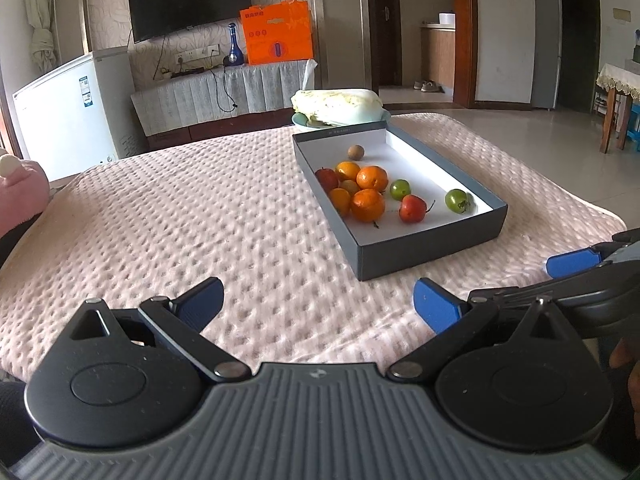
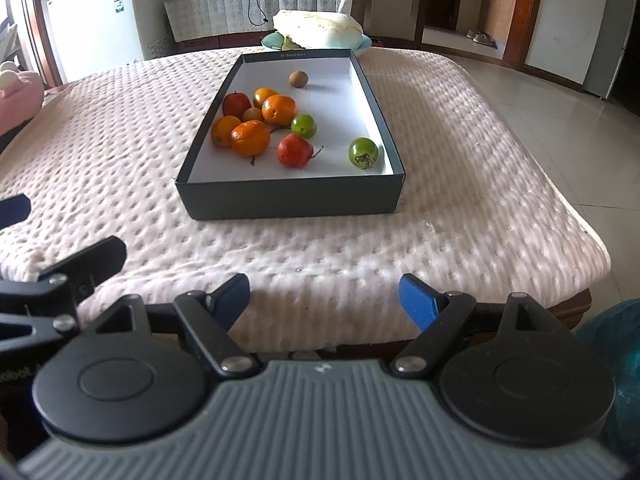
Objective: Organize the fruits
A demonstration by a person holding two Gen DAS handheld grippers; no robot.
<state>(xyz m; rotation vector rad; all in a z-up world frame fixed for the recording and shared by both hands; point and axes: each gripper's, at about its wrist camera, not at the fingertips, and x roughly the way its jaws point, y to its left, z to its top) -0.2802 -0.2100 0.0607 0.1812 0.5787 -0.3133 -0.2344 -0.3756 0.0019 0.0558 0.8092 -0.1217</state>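
Observation:
A dark grey box (image 1: 432,254) (image 2: 288,200) with a white inside lies on the pink quilted table cover. It holds several small fruits: oranges (image 1: 368,205) (image 2: 250,138), red fruits (image 1: 413,208) (image 2: 295,150), green tomatoes (image 1: 458,200) (image 2: 363,153) and a brown kiwi (image 1: 355,152) (image 2: 298,79). My left gripper (image 1: 318,304) is open and empty, low over the cover, left of the box's near end. My right gripper (image 2: 324,300) is open and empty at the table's front edge, short of the box.
A cabbage (image 1: 336,106) (image 2: 318,32) in a light bowl stands just behind the box. A pink soft thing (image 1: 20,184) lies at the table's left edge. A white freezer (image 1: 68,108), a TV and a low cabinet stand behind. The table edge drops off at the right.

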